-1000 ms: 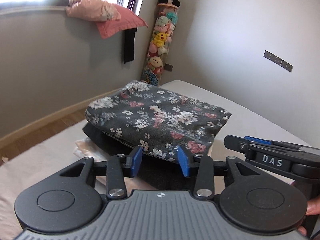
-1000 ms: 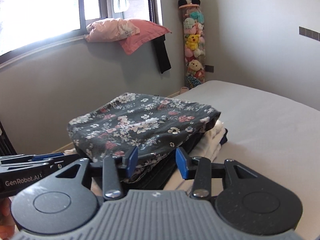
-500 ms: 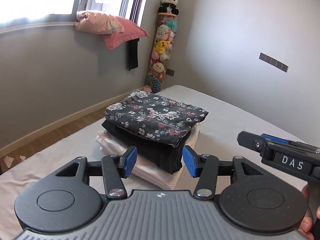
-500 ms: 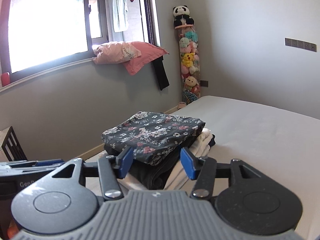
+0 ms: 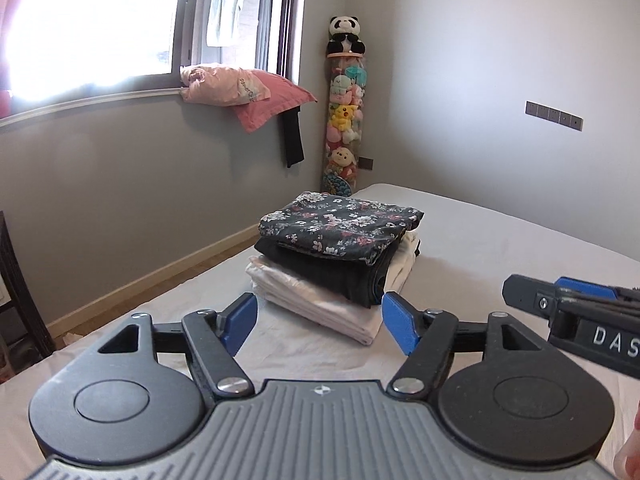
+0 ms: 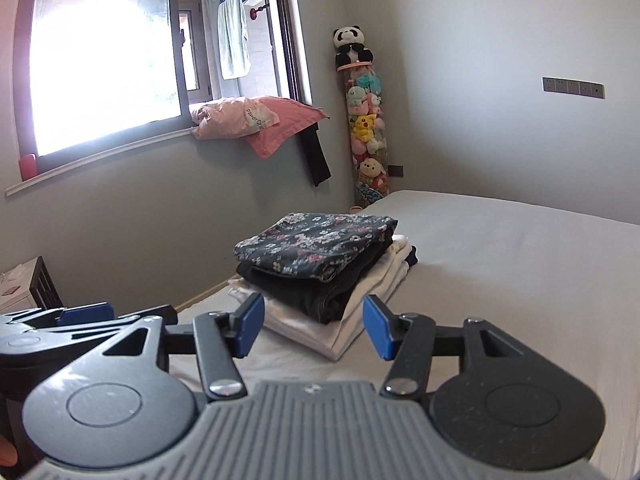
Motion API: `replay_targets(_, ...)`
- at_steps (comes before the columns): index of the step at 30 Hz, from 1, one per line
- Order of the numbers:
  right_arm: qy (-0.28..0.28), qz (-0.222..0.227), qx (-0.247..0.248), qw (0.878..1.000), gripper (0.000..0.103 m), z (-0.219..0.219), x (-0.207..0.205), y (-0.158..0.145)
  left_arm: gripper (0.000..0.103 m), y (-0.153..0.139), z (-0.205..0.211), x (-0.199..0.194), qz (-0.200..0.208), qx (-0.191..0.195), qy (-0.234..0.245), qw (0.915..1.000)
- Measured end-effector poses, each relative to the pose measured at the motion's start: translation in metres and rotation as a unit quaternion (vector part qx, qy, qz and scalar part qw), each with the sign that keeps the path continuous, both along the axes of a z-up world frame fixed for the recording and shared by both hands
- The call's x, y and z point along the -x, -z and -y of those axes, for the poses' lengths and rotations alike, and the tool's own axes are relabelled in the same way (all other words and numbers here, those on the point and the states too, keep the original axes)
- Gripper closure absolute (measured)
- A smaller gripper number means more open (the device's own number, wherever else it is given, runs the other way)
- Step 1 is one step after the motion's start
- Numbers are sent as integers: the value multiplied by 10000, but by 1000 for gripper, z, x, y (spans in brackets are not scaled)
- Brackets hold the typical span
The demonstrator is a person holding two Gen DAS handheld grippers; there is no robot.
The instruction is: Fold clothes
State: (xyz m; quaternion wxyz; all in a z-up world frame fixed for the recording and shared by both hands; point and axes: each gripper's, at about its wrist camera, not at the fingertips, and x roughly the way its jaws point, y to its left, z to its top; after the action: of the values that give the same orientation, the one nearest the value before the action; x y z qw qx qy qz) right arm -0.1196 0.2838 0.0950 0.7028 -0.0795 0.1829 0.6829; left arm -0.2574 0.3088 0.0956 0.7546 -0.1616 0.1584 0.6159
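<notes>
Clothes stack ahead of both open tongs, seemingly untouched.

One stack of folded clothes on one bed: one floral garment on top, one dark garment beneath, white items at the bottom, number unclear. Two pillows on the sill. One panda toy. Two grippers: left gripper, right gripper.
</notes>
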Motion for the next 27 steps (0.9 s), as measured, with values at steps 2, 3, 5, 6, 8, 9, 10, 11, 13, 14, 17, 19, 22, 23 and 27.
replay_targets(2, 28, 18, -3, 10000, 43, 16, 5, 3, 19, 2, 11, 0, -49, 2, -57, 10000)
replay_targets(3, 43, 30, -3, 10000, 42, 23, 7, 5, 19, 3, 17, 0, -72, 2, -84, 9999)
replay_targets(5, 56, 54, 1, 10000, 42, 36, 10, 9, 18, 6, 29, 0, -63, -43, -90, 9999)
replay_targets(6, 62, 68, 3, 10000, 41, 42, 12, 11, 18, 8, 35, -1, -58, -66, -93, 9999)
replay_targets(8, 88, 88, 20, 9999, 38, 53, 13, 16, 18, 12, 46, -1, -50, -110, -99, 9999)
replay_targets(9, 101, 90, 48, 9999, 38, 57, 12, 19, 18, 14, 51, -2, -76, -111, -100, 9999)
replay_targets(10, 114, 91, 76, 9999, 36, 61, 11, 22, 15, 16, 55, -3, -101, -111, -102, 9998)
replay_targets(11, 127, 92, 104, 9998, 36, 64, 11, 25, 14, 19, 58, -3, -109, -82, -117, 9998)
replay_targets(13, 158, 117, 174, 9997, 35, 71, 9, 30, 14, 25, 64, -4, -89, -77, -100, 9999)
replay_targets(14, 179, 131, 205, 9995, 34, 73, 8, 33, 14, 27, 66, -5, -78, -81, -83, 9999)
replay_targets(17, 291, 97, 279, 9991, 30, 79, 3, 41, 10, 33, 69, -8, -107, -74, -46, 9999)
replay_targets(19, 364, 17, 321, 9988, 30, 82, 0, 46, 9, 36, 70, -11, -128, -78, -31, 9999)
replay_targets(22, 446, -3, 349, 9984, 26, 86, -2, 52, 9, 40, 71, -13, -176, -93, -110, 9997)
replay_targets(23, 450, 11, 346, 9984, 26, 87, -3, 53, 9, 41, 72, -13, -184, -101, -134, 9997)
replay_targets(27, 423, 28, 364, 9984, 25, 87, -3, 56, 9, 46, 73, -14, -213, -83, -163, 9996)
